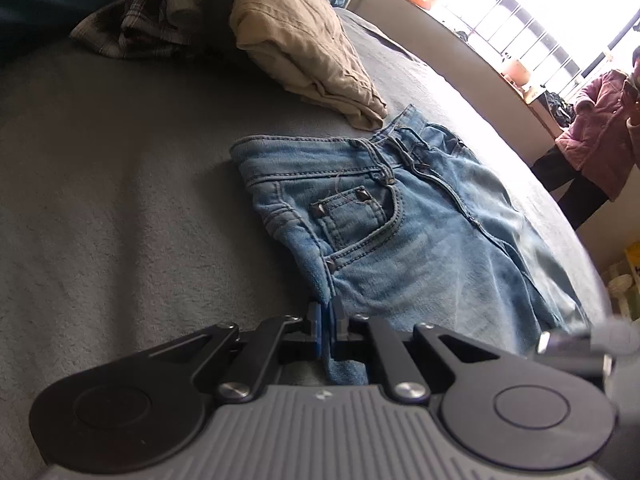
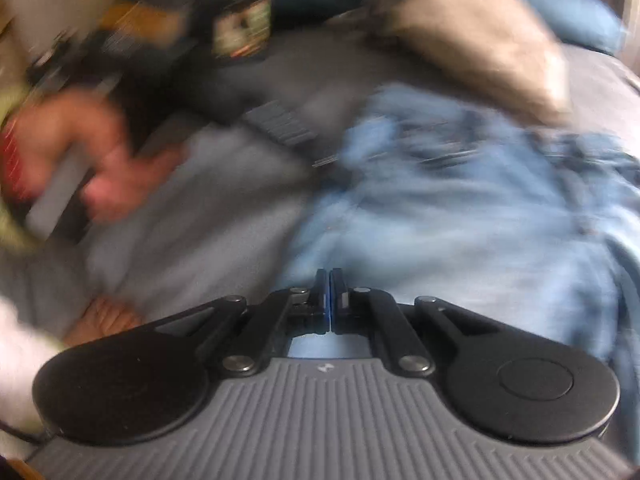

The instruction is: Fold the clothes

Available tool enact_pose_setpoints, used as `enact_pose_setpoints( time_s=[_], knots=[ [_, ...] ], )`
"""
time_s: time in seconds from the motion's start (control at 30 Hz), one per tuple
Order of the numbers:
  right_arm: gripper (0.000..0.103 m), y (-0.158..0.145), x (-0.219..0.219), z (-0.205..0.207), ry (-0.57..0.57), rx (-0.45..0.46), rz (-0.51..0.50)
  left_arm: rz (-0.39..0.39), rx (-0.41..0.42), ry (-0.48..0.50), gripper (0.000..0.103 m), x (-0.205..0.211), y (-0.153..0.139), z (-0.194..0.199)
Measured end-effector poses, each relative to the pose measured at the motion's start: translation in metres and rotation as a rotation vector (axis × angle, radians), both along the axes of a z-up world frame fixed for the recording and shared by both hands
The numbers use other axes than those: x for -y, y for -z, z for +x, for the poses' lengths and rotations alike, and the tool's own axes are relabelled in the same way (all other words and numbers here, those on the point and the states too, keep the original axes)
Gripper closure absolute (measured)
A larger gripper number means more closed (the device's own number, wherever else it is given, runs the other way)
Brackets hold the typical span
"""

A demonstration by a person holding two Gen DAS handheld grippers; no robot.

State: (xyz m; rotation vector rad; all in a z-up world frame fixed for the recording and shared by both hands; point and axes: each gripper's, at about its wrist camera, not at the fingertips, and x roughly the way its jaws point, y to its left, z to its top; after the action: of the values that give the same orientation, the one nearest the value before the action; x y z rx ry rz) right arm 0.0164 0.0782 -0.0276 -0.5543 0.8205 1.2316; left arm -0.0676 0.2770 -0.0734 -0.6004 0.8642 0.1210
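- Two wrist views over one grey bed cover (image 1: 100, 200), which carries all the clothes.
- Jeans (image 1: 400, 220): light blue denim lying flat on the cover, waistband toward the far side, coin pocket and rivets facing up; the near side edge reaches the left gripper.
- Beige garment (image 1: 300, 40): a folded bundle behind the jeans, its lower corner just beside the waistband; a plaid garment (image 1: 128, 28) lies crumpled farther back toward the far left corner of the bed.
- Bystander (image 1: 596, 136): a person in a pink padded coat standing beyond the right edge of the bed, near a bright barred window (image 1: 520, 12).
- Left gripper (image 1: 327, 320): tilted down toward the cover; its jaws are closed tight on the side edge of the jeans, with a strip of denim passing between the blue pads.
- Right gripper (image 2: 330, 296): tilted down over the lower denim, in a heavily blurred view; jaws fully together, and whether any cloth is pinched between them cannot be told.
- Hand (image 2: 100, 168): blurred, at the left of the right wrist view, wrapped around the handle of the other gripper.
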Motion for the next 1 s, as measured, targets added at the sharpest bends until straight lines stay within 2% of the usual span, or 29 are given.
enact_pose_setpoints(
  time_s=[0.13,0.2,0.3,0.33,0.37,0.5,0.6,0.67,0.7,0.8,0.87,0.93,1.0],
  knots=[
    [0.102,0.017,-0.014,0.017,0.04,0.029,-0.002,-0.002,0.024,-0.01,0.096,-0.009,-0.002,-0.006],
    [0.102,0.027,-0.025,0.008,-0.009,0.065,0.007,0.006,0.067,-0.015,0.096,-0.012,-0.009,-0.008],
    [0.101,0.026,-0.03,-0.013,-0.119,0.157,0.045,0.043,0.159,-0.013,0.091,-0.014,-0.025,-0.007],
    [0.101,0.024,-0.03,-0.016,-0.143,0.156,0.057,0.052,0.189,-0.009,0.09,-0.014,-0.03,-0.006],
    [0.101,0.022,-0.029,-0.014,-0.154,0.118,0.068,0.03,0.221,0.021,0.087,-0.013,-0.033,0.002],
    [0.101,0.01,-0.012,-0.002,-0.168,0.004,0.12,-0.049,0.281,0.198,0.085,0.008,-0.031,0.046],
    [0.101,-0.002,0.022,0.025,-0.079,-0.049,0.15,-0.098,0.265,0.306,0.085,0.027,-0.017,0.076],
    [0.1,-0.003,0.049,0.048,0.044,-0.071,0.12,-0.133,0.221,0.345,0.084,0.037,-0.001,0.088],
    [0.1,-0.001,0.063,0.059,0.126,-0.074,0.093,-0.14,0.188,0.35,0.084,0.041,0.008,0.092],
    [0.1,0.012,0.103,0.081,0.366,-0.113,0.001,-0.214,0.165,0.317,0.089,0.036,0.027,0.094],
    [0.102,0.011,0.123,0.082,0.438,-0.167,-0.006,-0.262,0.149,0.295,0.09,0.032,0.039,0.096],
    [0.101,0.006,0.137,0.082,0.485,-0.216,-0.006,-0.292,0.135,0.277,0.099,0.026,0.046,0.099],
    [0.101,-0.004,0.147,0.077,0.507,-0.215,-0.031,-0.33,0.129,0.277,0.099,0.021,0.051,0.102]
  ],
)
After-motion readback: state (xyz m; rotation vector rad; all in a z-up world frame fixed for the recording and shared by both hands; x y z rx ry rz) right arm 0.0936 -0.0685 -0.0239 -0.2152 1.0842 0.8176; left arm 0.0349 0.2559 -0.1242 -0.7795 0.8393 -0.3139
